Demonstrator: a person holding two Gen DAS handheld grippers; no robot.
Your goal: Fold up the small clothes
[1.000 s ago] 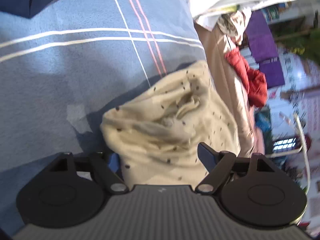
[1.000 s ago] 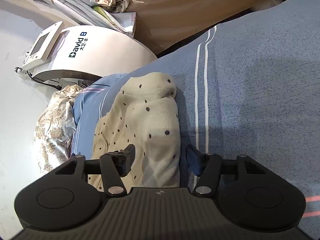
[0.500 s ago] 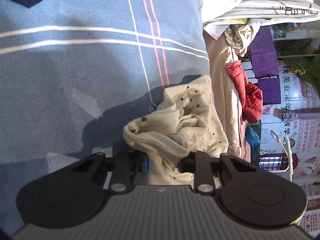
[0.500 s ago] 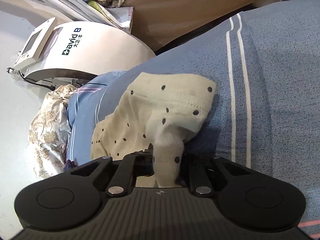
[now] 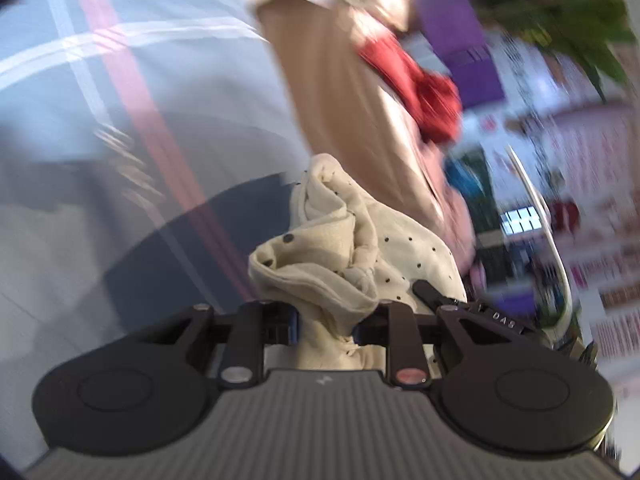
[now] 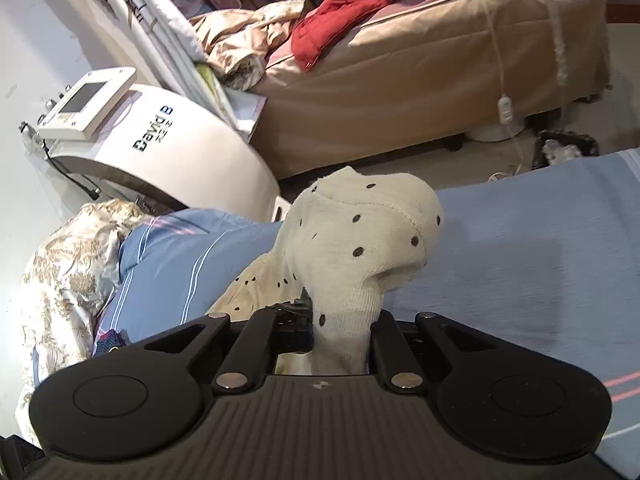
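Note:
A cream garment with dark dots [image 5: 320, 256] hangs bunched above the blue striped bedsheet [image 5: 120, 160]. My left gripper [image 5: 326, 322] is shut on a folded edge of it, the cloth pinched between the pads. In the right wrist view a ribbed cream part of the same garment [image 6: 360, 240] rises in a hump over the sheet [image 6: 520, 264]. The jaws of my right gripper [image 6: 340, 332] are closing, with that cloth squeezed between them. The rest of the garment droops to the left below. The left wrist view is blurred by motion.
A white machine with a screen [image 6: 180, 148] stands beyond the bed's edge. Behind it is a tan bed [image 6: 400, 80] with a red garment [image 6: 352, 12]. A floral quilt [image 6: 68, 264] lies at the left. A cable with a switch [image 6: 506, 108] hangs off the tan bed.
Both grippers went from open around the garment to shut on it, then lifted it off the sheet. Both views tilted up, so more of the room shows.

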